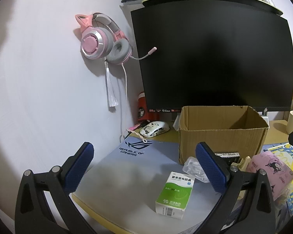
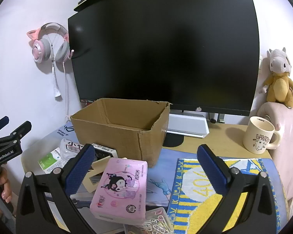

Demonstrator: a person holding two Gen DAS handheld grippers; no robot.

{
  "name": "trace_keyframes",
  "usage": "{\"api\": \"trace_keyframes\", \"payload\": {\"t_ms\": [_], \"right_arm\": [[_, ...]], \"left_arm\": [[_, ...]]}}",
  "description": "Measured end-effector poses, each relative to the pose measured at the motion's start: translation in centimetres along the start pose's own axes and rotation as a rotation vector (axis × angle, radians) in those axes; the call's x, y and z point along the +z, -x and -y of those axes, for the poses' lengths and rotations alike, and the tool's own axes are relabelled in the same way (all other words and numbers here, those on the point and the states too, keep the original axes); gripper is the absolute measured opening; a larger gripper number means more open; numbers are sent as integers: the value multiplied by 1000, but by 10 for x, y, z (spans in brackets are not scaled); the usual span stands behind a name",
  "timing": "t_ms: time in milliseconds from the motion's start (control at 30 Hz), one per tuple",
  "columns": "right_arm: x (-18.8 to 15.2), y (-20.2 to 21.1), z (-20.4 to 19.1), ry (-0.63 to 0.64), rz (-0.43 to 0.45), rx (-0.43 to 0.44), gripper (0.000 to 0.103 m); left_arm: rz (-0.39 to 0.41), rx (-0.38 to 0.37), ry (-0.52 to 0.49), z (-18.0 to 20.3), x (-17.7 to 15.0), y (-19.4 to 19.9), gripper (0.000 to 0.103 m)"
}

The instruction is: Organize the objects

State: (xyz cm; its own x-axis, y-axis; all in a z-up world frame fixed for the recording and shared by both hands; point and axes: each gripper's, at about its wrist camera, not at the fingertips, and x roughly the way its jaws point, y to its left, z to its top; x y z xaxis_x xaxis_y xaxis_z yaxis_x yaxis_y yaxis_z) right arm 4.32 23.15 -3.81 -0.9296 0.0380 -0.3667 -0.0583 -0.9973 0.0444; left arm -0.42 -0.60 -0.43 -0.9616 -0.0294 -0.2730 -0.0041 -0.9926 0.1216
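Two handheld grippers over a cluttered desk, both spread wide and holding nothing. Left gripper (image 1: 144, 167) low in its frame, blue pads either side of a green-and-white medicine box (image 1: 175, 195) standing on a grey mouse mat (image 1: 127, 175), not touching it. Open cardboard box (image 1: 220, 130) at centre right, before a dark monitor (image 1: 214, 58); pink cat-ear headset (image 1: 101, 39) on the wall, upper left. Right gripper (image 2: 146, 173) low in its frame above a pink tissue pack (image 2: 121, 187) at lower centre, paper clips (image 2: 156, 222) just below it, cream mug (image 2: 260, 134) at right, cardboard box (image 2: 119, 134) at centre.
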Motion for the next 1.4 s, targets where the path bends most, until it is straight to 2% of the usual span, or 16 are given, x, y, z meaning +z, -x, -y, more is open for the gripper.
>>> {"api": "trace_keyframes", "payload": {"t_ms": [400, 700, 1000, 1233, 1400], "right_arm": [[0, 0, 3, -6, -8, -4, 103], [-1, 1, 3, -1, 24, -6, 103], [-2, 1, 5, -12, 0, -5, 103], [-2, 1, 6, -20, 24, 0, 103], [-2, -1, 7, -14, -9, -4, 103]], "left_arm": [[8, 6, 0, -1, 0, 1, 103], [12, 17, -5, -1, 0, 2, 103], [14, 15, -5, -1, 0, 3, 103], [17, 15, -20, 2, 0, 3, 103], [17, 13, -20, 2, 0, 4, 103]]}}
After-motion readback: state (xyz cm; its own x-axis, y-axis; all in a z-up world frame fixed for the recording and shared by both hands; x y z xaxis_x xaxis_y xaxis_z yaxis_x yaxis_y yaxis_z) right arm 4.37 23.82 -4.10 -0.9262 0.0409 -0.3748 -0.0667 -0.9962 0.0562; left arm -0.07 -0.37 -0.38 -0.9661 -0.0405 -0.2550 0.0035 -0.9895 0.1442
